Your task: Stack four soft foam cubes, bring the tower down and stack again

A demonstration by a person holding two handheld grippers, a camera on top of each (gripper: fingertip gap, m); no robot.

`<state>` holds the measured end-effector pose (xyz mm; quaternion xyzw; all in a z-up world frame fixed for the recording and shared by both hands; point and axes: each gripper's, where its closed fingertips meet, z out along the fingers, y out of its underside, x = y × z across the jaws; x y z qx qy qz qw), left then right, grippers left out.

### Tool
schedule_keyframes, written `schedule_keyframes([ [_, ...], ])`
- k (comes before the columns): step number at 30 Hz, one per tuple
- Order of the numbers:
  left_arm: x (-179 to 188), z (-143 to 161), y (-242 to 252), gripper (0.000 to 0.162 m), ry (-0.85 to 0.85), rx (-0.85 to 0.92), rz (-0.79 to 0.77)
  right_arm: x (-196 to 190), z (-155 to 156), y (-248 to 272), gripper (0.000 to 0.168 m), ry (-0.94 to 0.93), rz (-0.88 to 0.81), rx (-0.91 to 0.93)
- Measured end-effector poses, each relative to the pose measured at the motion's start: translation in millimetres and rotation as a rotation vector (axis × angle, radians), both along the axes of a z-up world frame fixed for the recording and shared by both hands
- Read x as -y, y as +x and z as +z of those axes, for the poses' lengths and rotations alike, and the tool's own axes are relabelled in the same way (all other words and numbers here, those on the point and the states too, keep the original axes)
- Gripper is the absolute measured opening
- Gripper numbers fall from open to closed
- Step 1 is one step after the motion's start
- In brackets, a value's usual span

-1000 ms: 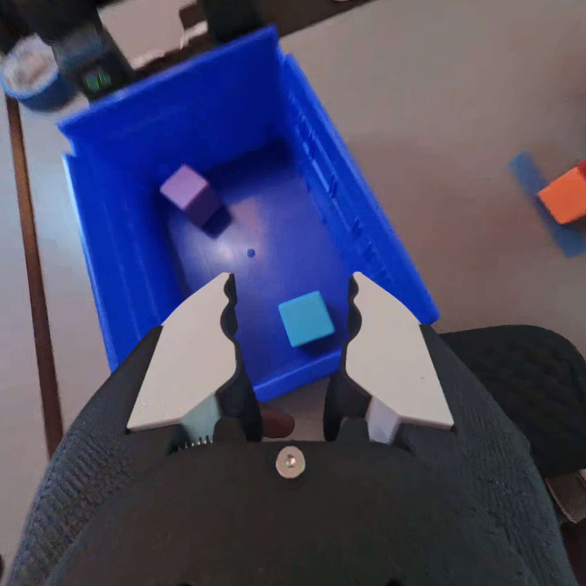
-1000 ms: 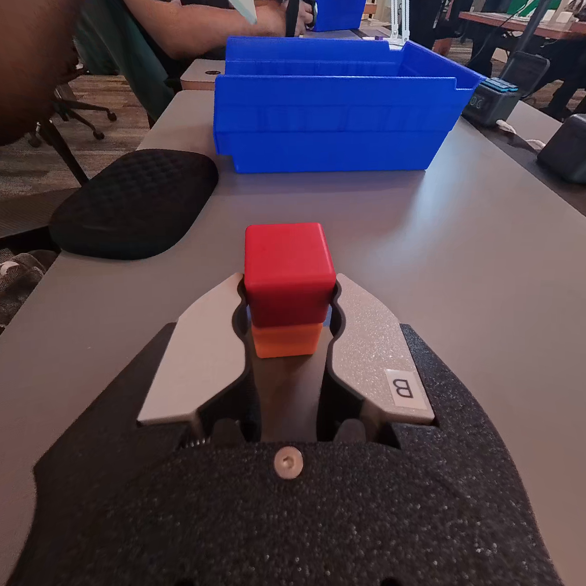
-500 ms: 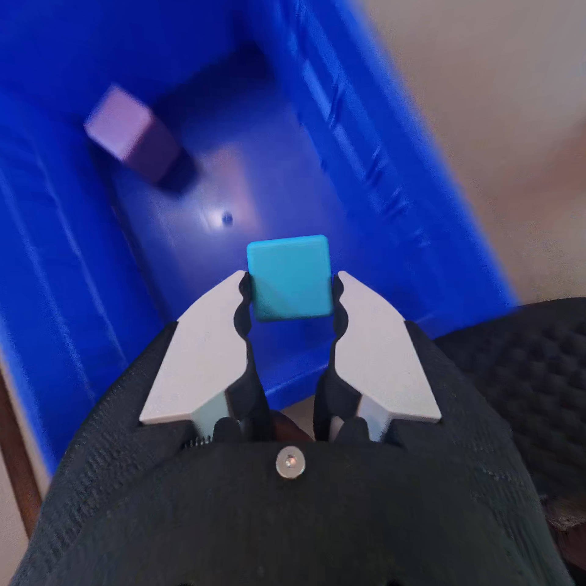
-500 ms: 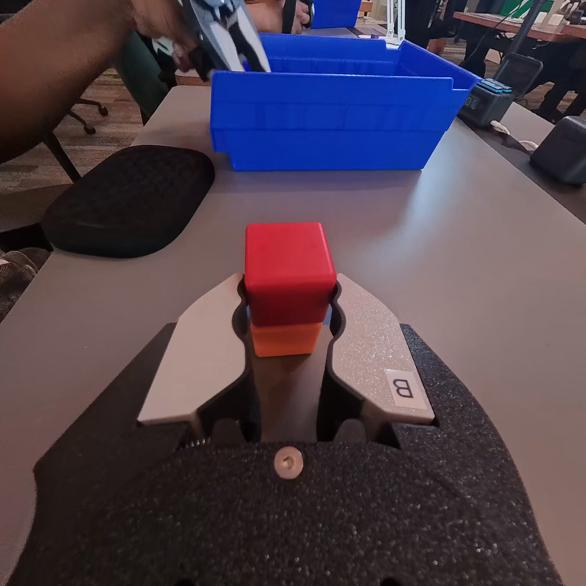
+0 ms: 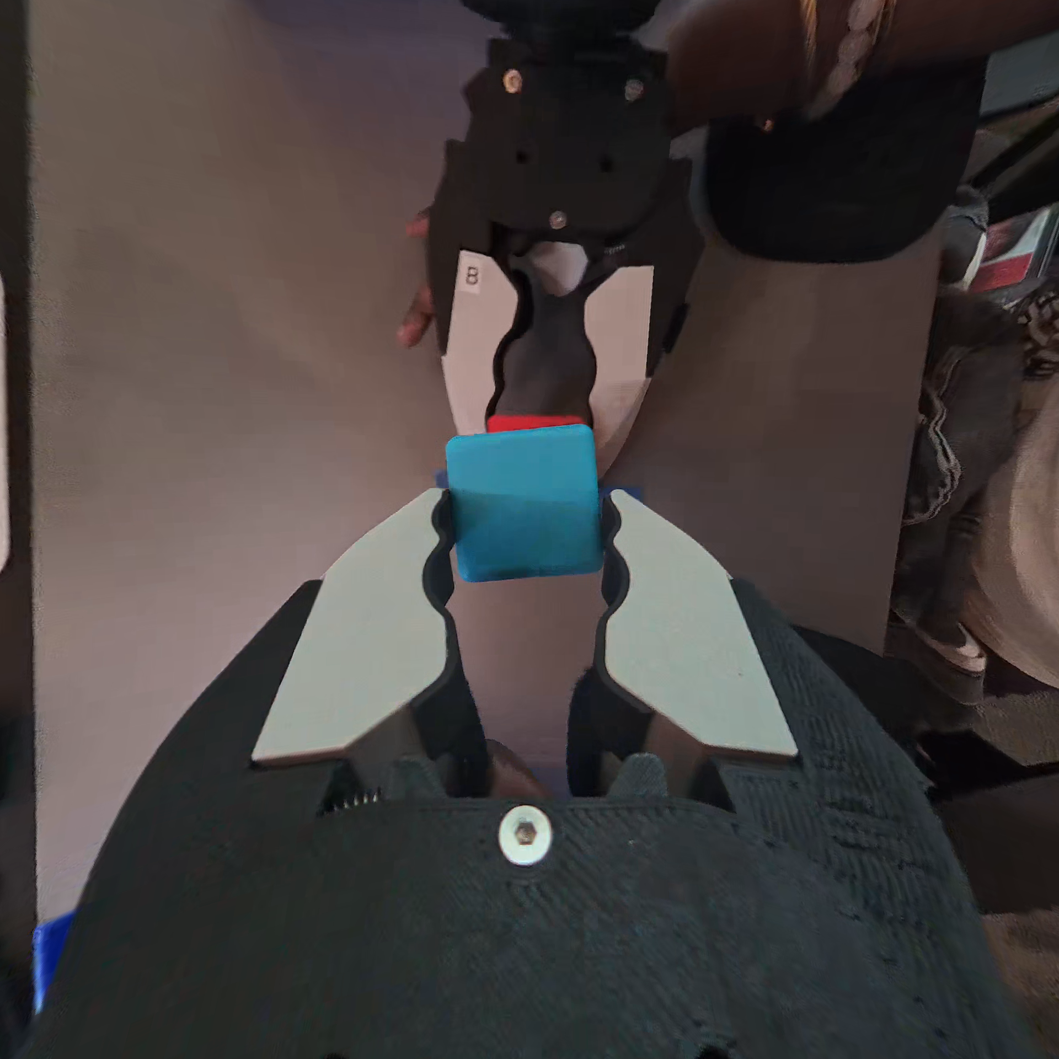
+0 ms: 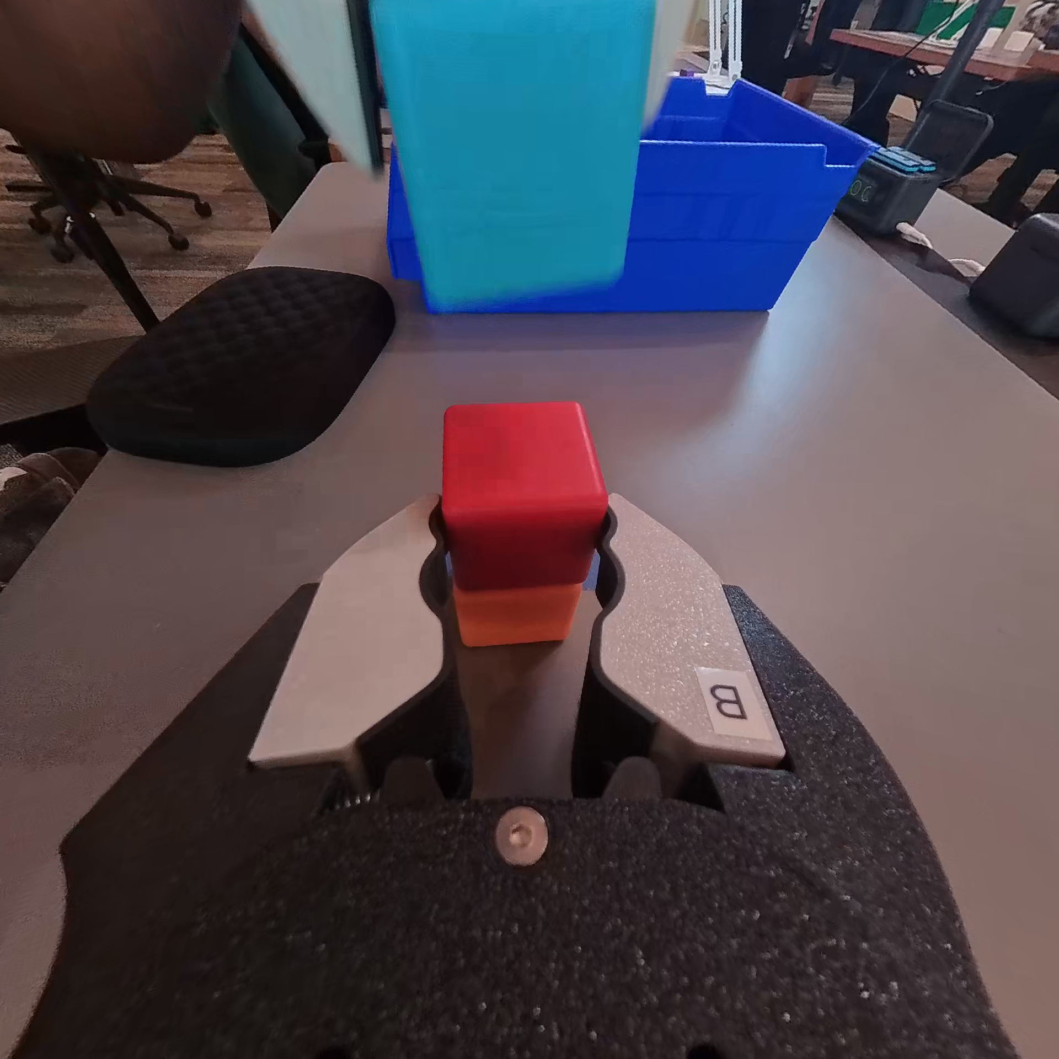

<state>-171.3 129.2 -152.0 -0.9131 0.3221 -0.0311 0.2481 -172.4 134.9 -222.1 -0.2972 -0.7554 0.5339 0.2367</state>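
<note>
The teal cube [image 5: 524,510], clamped between the left gripper [image 5: 524,518] fingers, hangs above the red cube [image 6: 521,493], which sits on the orange cube [image 6: 516,616] on the desk [image 6: 745,458], pinched by the right gripper [image 6: 522,524] fingers.

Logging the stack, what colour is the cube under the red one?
Orange cube, clearest in the right wrist view.

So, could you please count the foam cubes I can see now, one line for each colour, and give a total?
Teal cube: 1, held in the left gripper
Red cube: 1, between the fingers of the right gripper
Orange cube: 1, under the red one
Total: 3
</note>
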Motion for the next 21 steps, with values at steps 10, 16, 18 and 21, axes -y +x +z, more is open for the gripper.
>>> schedule_keyframes([
  [10,-17.8,-26.8,5.9,0.049,-0.040,0.008,-0.067,-3.0,-0.2,-1.2,0.049,0.004,-0.006,0.002],
  [16,-16.3,-27.8,4.3,0.049,-0.012,0.040,-0.075,-1.7,-0.1,-2.6,0.049,0.003,-0.004,0.001],
  [18,-16.1,-28.0,4.0,0.049,-0.014,0.039,-0.082,-1.1,1.6,-2.0,0.049,-0.001,-0.001,0.000],
  [21,-16.2,-28.3,3.8,0.050,-0.021,0.028,-0.086,-0.4,18.8,-1.9,0.059,-0.085,-0.007,-0.027],
])
